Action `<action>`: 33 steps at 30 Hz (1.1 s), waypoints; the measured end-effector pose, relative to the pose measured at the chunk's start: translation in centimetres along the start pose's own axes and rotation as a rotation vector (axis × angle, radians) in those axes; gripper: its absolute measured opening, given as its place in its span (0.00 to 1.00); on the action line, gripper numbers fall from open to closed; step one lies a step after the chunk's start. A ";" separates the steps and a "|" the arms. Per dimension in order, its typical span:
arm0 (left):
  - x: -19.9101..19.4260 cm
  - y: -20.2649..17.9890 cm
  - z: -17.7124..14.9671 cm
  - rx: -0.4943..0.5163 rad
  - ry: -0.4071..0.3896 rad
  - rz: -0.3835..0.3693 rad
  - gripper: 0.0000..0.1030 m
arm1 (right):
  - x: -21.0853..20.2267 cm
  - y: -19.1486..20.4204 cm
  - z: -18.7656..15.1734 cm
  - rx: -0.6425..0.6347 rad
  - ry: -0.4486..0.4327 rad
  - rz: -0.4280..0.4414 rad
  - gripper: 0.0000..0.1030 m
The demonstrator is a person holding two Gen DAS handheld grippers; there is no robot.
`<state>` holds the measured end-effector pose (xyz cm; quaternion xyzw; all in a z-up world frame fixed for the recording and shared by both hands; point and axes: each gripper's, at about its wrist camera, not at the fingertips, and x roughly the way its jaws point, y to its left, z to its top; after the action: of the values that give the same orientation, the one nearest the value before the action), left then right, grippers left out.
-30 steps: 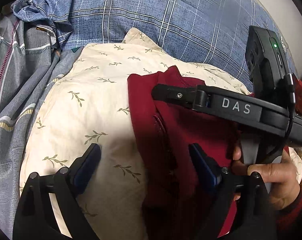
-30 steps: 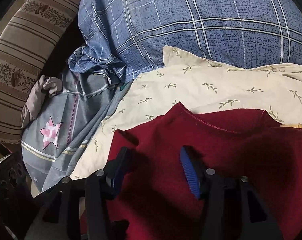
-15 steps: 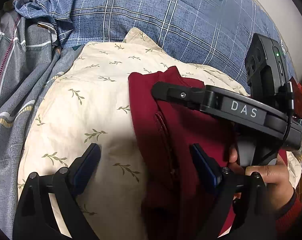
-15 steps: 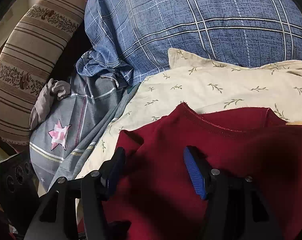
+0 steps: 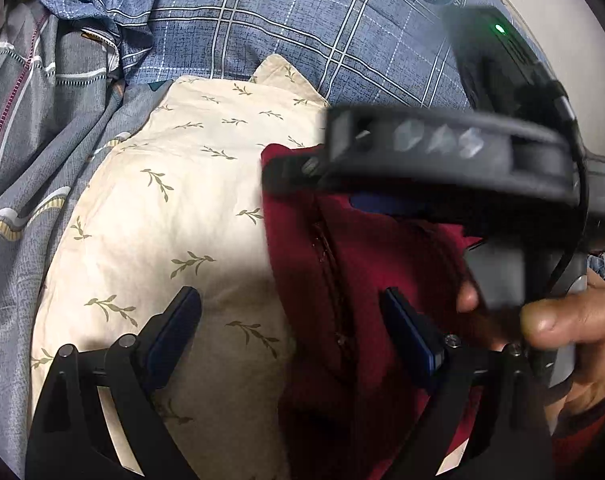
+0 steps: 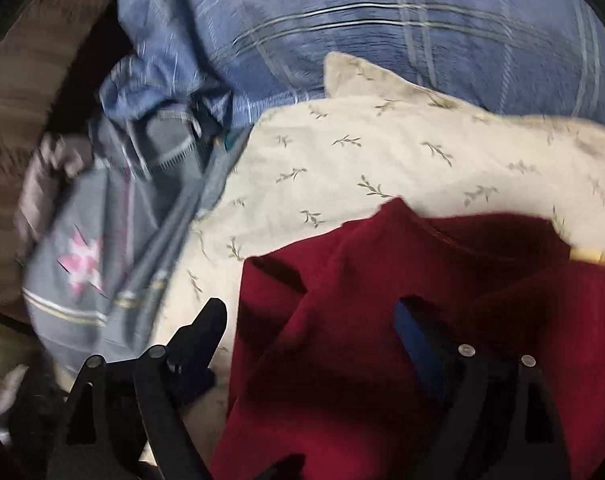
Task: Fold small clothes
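A dark red knit garment (image 5: 362, 264) lies partly folded on a cream leaf-print pillow (image 5: 174, 220). My left gripper (image 5: 290, 312) hangs open over the garment's left edge, one pad above the pillow, the other above red cloth. In the right wrist view the red garment (image 6: 382, 300) fills the lower right. My right gripper (image 6: 310, 312) is over it with its jaws opening; cloth lies below them and the pads do not press it. The right tool's black body (image 5: 442, 148), blurred, crosses the left wrist view, held by a hand (image 5: 562, 320).
A blue plaid cushion (image 5: 302, 20) rises behind the pillow. Crumpled grey bedding (image 6: 82, 272) with a pink star lies to the left, beside a brown striped bolster (image 6: 22, 80). The cream pillow (image 6: 382, 160) shows bare cloth left of the garment.
The right gripper's jaws have spread much wider and the tool has lifted and tilted, blurring both views. The left gripper has held its place, open.
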<state>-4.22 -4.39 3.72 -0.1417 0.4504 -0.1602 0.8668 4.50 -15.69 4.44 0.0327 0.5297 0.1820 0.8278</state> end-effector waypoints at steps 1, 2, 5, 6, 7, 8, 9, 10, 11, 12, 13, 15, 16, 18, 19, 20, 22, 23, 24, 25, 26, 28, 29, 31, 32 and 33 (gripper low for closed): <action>0.0 0.0 0.0 0.001 0.003 0.002 0.89 | 0.4 0.5 0.0 -0.034 0.010 -0.029 0.88; 0.0 0.0 0.0 0.005 0.004 0.006 0.89 | 0.7 0.9 0.0 -0.061 0.018 -0.053 0.88; 0.1 -0.1 -0.1 0.016 0.002 0.016 0.89 | 1.2 1.1 0.3 -0.093 0.032 -0.068 0.93; 0.1 -0.1 -0.1 0.014 0.002 0.016 0.89 | 1.4 1.0 0.3 -0.100 0.042 -0.059 0.95; 0.1 -0.1 -0.1 0.012 0.003 0.014 0.89 | 1.6 1.1 0.4 -0.115 0.051 -0.058 0.96; 0.1 -0.1 -0.1 0.012 0.003 0.014 0.89 | 1.8 1.3 0.5 -0.138 0.057 -0.072 0.96; 0.1 -0.1 -0.1 0.013 0.002 0.015 0.89 | 1.9 1.5 0.4 -0.159 0.059 -0.092 0.95; 0.2 -0.2 -0.1 0.016 0.003 0.017 0.89 | 1.8 1.7 0.3 -0.174 0.046 -0.116 0.89; 0.2 -0.2 -0.1 0.021 0.002 0.021 0.89 | 1.5 1.7 0.2 -0.182 0.018 -0.143 0.83; 0.2 -0.3 -0.1 0.024 0.001 0.023 0.89 | 1.2 1.7 0.0 -0.191 0.002 -0.152 0.69; 0.2 -0.3 -0.1 0.023 0.001 0.022 0.89 | 0.9 1.5 -0.1 -0.202 -0.012 -0.130 0.62; 0.2 -0.3 -0.1 0.022 0.002 0.017 0.90 | 0.0 0.7 -0.5 -0.184 -0.039 -0.077 0.45; 0.1 -0.3 -0.1 0.021 0.001 0.008 0.90 | -0.6 0.0 -0.7 -0.153 -0.048 -0.038 0.36; -0.1 -0.4 -0.1 0.017 -0.002 -0.028 0.90 | -1.7 -0.9 -1.0 -0.110 -0.067 0.009 0.25; -0.3 -0.5 -0.1 0.016 -0.004 -0.049 0.90 | -2.2 -1.4 -1.2 -0.097 -0.078 0.023 0.23; -0.4 -0.7 -0.2 0.017 -0.009 -0.075 0.90 | -2.6 -1.8 -1.4 -0.087 -0.085 0.034 0.22; -0.6 -1.2 -0.4 0.033 -0.015 -0.120 0.90 | -2.9 -2.4 -1.7 -0.070 -0.089 0.052 0.22; -0.6 -1.6 -0.4 0.046 -0.010 -0.140 0.89 | -3.0 -2.6 -1.8 -0.062 -0.089 0.059 0.22; -0.4 -1.8 -0.5 0.055 -0.001 -0.153 0.89 | -2.9 -2.6 -1.9 -0.060 -0.089 0.062 0.22; -0.3 -2.1 -0.6 0.063 0.010 -0.158 0.89 | -2.7 -2.4 -1.8 -0.059 -0.089 0.063 0.22; -0.1 -2.3 -0.8 0.073 0.017 -0.151 0.84 | -2.7 -2.4 -1.8 -0.058 -0.088 0.065 0.22; 0.1 -2.5 -0.9 0.098 0.026 -0.115 0.74 | -2.5 -2.3 -1.5 -0.055 -0.082 0.070 0.22; 0.2 -2.5 -1.0 0.098 0.027 -0.105 0.69 | -2.4 -2.2 -1.5 -0.053 -0.076 0.073 0.22; 0.2 -2.1 -0.8 0.078 0.031 -0.104 0.64 | -2.0 -2.2 -1.3 -0.050 -0.066 0.075 0.26; 0.2 -2.0 -0.8 0.070 0.033 -0.108 0.63 | -1.9 -2.1 -1.2 -0.054 -0.059 0.073 0.28; 0.2 -1.8 -0.7 0.059 0.037 -0.115 0.63 | -1.8 -2.0 -1.1 -0.059 -0.054 0.070 0.29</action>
<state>-5.00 -6.22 3.87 -0.1386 0.4524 -0.2256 0.8516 3.39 -18.32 4.99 0.0317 0.5002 0.2252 0.8355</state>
